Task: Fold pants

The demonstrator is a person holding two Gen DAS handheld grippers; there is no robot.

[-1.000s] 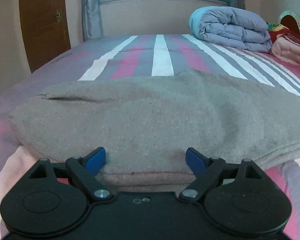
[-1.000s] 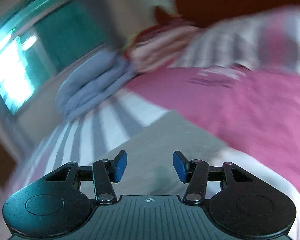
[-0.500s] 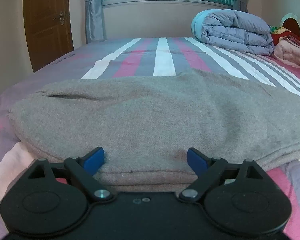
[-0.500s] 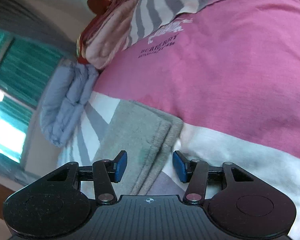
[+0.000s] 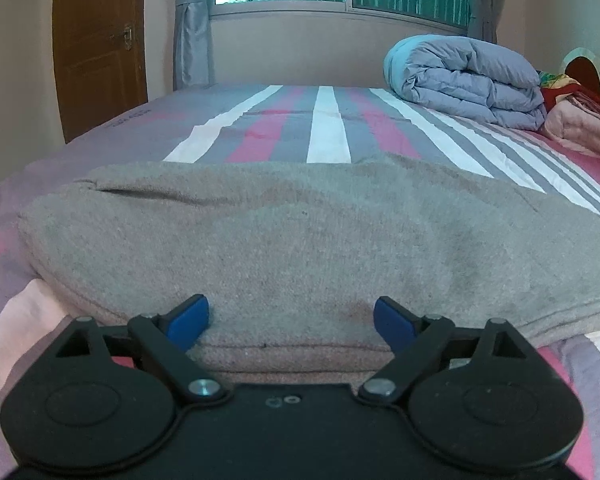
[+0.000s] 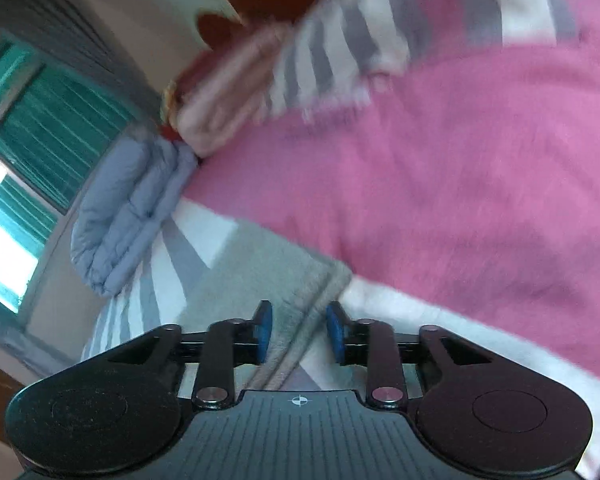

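The pants [image 5: 300,240], a grey fleecy folded garment, lie flat near the front edge of the striped pink, grey and white bed [image 5: 328,128], their long axis running across the left wrist view from left to right, with stacked layers showing at the near edge. The left gripper [image 5: 290,318] points slightly downward at that near edge, its blue-padded jaws spread wide on either side of the layered fabric without pressing it. A rolled blue-grey quilted duvet [image 5: 464,80] sits toward the far right corner of the bed.

In the right wrist view, tilted and blurred, one layered end of the pants [image 6: 284,280] reaches toward the camera along the bed's pink band [image 6: 440,200]. The right gripper [image 6: 298,334], rolled sideways, has just been closing its jaws; the fabric edge lies between them, the pads not yet clearly squeezing it.
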